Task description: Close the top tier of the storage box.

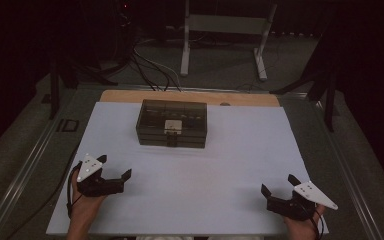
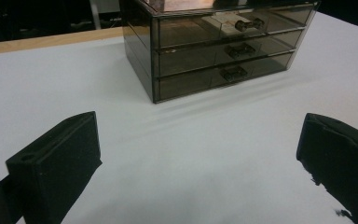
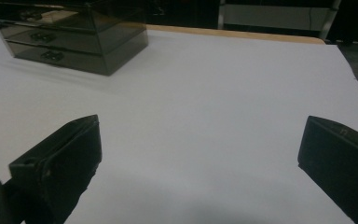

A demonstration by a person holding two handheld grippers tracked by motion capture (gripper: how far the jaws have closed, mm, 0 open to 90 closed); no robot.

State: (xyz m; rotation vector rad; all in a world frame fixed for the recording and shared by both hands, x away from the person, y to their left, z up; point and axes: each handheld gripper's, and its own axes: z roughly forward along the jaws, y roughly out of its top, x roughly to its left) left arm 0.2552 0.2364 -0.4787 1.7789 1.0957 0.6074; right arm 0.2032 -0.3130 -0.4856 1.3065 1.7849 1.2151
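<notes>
A smoky, see-through drawer chest (image 1: pixel 172 123) stands on the white tabletop (image 1: pixel 220 165), near the middle of the far edge and a little toward the left. It has three drawers stacked one above the other, each with a small dark handle on its front (image 2: pixel 233 73), and all three sit flush with the front face. A pale card or label lies in the top drawer.

The left gripper (image 1: pixel 114 166) hovers near the front left corner of the tabletop, held in the person's left hand (image 1: pixel 84 207); its jaws stand wide apart with nothing between them. The right gripper (image 1: pixel 280 186) is near the front right corner, jaws likewise spread wide and empty. Both are well apart from the chest, pointing toward it across bare white surface. A strip of wooden board (image 1: pixel 190 97) shows beyond the far edge.
</notes>
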